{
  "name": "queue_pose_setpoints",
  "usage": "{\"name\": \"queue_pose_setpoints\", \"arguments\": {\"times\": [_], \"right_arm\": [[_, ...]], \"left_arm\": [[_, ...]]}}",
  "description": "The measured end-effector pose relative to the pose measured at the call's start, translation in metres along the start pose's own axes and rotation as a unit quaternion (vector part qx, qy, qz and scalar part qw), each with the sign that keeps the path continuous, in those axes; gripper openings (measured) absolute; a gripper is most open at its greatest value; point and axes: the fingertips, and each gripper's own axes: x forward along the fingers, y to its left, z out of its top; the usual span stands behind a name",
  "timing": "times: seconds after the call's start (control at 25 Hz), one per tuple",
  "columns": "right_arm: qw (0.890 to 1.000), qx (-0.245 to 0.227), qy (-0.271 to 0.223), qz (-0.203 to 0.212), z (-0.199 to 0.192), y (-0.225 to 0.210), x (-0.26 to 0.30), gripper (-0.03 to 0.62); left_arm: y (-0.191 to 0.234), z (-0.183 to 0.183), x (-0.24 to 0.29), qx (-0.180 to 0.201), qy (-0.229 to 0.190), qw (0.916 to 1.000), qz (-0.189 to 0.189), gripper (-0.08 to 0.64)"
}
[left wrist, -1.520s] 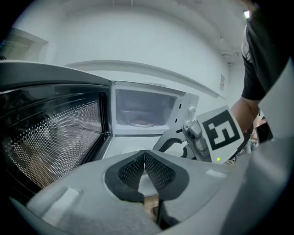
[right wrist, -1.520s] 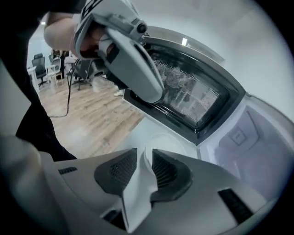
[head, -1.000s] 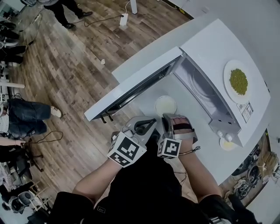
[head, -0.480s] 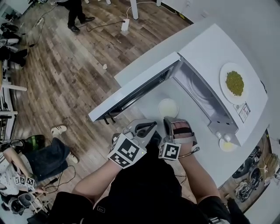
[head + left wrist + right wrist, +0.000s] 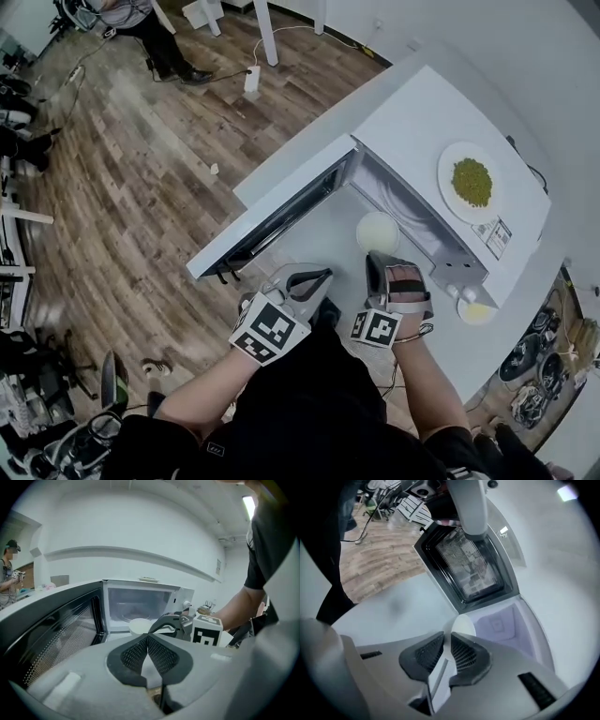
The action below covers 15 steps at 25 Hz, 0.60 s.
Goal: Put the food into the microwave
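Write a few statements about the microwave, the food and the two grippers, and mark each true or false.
1. The microwave door stands open. True.
2. The plate of green food is inside the microwave. False: it sits on top of the microwave.
3. The left gripper has its jaws together with nothing between them. True.
4. The white bowl is deep inside the cavity. False: it is just in front of the opening, its rim between the jaws of the right gripper.

Black short-sleeved shirt [image 5: 309,412]
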Motion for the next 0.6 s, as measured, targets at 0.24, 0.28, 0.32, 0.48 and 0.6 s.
{"name": "queue_pose_setpoints", "arguments": {"times": [0.24, 0.28, 0.32, 0.48, 0.6], "right_arm": [[0.999, 0.012, 0.036, -0.03, -0.032, -0.04, 0.01, 0.06], [0.999, 0.012, 0.04, -0.033, -0.036, -0.046, 0.014, 0.06], [0.998, 0.011, 0.043, -0.036, -0.04, -0.051, 0.018, 0.06], [0.998, 0.013, 0.055, -0.027, -0.051, -0.059, 0.036, 0.06], [0.997, 0.019, 0.062, -0.028, -0.056, -0.066, 0.048, 0.06]], "left_arm": [[-0.001, 0.011, 0.01, 0.014, 0.002, 0.9998, -0.014, 0.008], [0.0, 0.013, 0.012, 0.016, 0.002, 0.9998, -0.016, 0.009], [0.001, 0.016, 0.013, 0.016, 0.002, 0.9997, -0.018, 0.008], [0.003, 0.022, 0.016, 0.018, 0.005, 0.9996, -0.023, 0.008], [0.009, 0.031, 0.017, 0.026, 0.001, 0.9994, -0.022, 0.009]]}}
